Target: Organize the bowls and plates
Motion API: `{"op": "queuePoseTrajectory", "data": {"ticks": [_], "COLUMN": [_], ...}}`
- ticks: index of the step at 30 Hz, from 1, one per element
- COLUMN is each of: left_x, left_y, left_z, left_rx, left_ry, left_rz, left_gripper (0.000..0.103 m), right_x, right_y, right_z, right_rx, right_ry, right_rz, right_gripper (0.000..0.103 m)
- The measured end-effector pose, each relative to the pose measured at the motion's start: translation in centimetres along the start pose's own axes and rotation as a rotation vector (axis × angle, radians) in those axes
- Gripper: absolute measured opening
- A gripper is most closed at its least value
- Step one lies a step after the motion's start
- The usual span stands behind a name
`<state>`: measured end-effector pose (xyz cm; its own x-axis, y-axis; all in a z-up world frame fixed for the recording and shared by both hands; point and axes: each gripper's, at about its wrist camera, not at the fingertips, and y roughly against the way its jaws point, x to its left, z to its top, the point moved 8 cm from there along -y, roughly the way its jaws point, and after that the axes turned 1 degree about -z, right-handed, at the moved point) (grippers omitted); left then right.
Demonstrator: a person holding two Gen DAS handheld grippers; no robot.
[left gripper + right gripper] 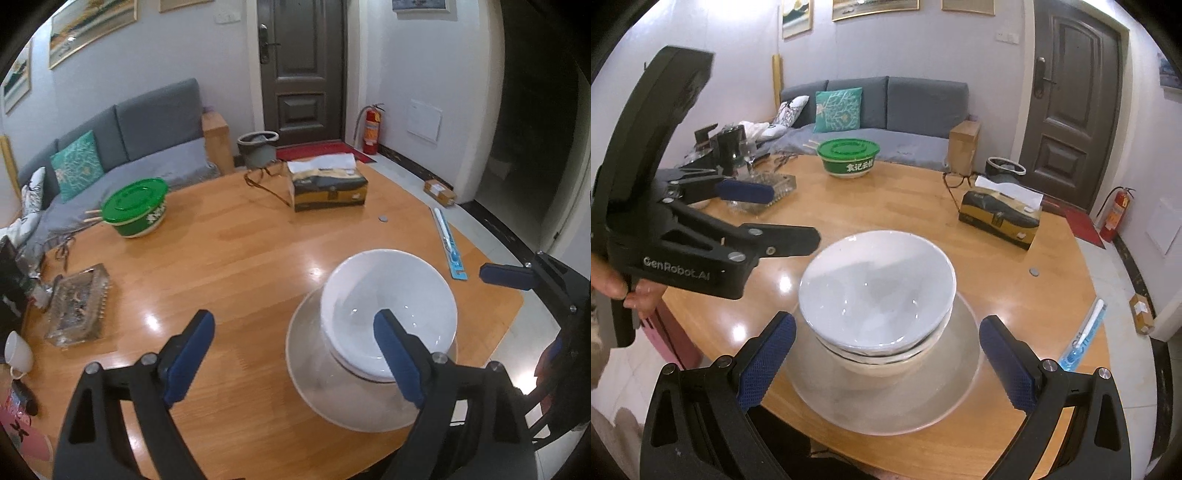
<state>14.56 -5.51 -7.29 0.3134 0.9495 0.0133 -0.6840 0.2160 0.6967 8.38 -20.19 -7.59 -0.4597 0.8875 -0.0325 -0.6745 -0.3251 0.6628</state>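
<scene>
In the left wrist view, the white bowl (388, 314) was seen set on the plate (306, 369) on the table (240, 240), while the left gripper (295, 354) was spread and empty. In the right wrist view, nested bowls (877, 295) were seen stacked on that plate (886, 398) between the right gripper's (882, 362) spread, untouching fingers, so the stacking was judged largely done.

- The lower white ceramic bowl (875, 363) is mostly hidden under the upper one.
- The white mug (17, 354) at lower left is cut off by the frame's edge.
- Small grey round object (1035, 271) on the wooden bench (923, 206): too small to identify.
</scene>
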Motion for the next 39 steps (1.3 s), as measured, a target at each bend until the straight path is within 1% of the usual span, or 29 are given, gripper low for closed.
{"op": "queuePoseTrajectory", "data": {"ticks": [4,8,13,20,23,27,31,39], "left_x": [1.0,2.1,3.0,4.1,4.7,5.6,6.2,6.8], "left_y": [1.4,2.9,4.5,7.0,8.3,9.5,10.2,10.6], "left_z": [0.1,0.2,0.0,0.2,0.1,0.1,-0.2,-0.4], "left_rx": [-0.042,-0.101,-0.147,-0.255,-0.317,-0.37,-0.394,-0.407], "left_ry": [0.012,0.025,0.067,0.119,0.142,0.178,0.19,0.206], "left_rz": [0.055,0.126,0.152,0.203,0.239,0.265,0.281,0.291], "left_gripper": [0.086,0.087,0.087,0.087,0.087,0.087,0.087,0.088], "right_x": [0.3,0.2,0.5,0.9,0.9,0.9,0.8,0.9], "right_y": [0.6,1.4,2.1,3.3,4.2,5.6,6.7,6.9], "right_z": [0.7,1.8,3.2,4.7,5.2,5.9,6.3,6.5], "right_rx": [-0.02,-0.056,-0.108,-0.188,-0.241,-0.324,-0.377,-0.383], "right_ry": [-0.001,-0.016,-0.021,-0.021,-0.021,-0.031,-0.037,-0.04], "right_rz": [-0.026,-0.041,-0.062,-0.085,-0.095,-0.106,-0.115,-0.117], "right_gripper": [0.099,0.099,0.099,0.099,0.099,0.099,0.099,0.099]}}
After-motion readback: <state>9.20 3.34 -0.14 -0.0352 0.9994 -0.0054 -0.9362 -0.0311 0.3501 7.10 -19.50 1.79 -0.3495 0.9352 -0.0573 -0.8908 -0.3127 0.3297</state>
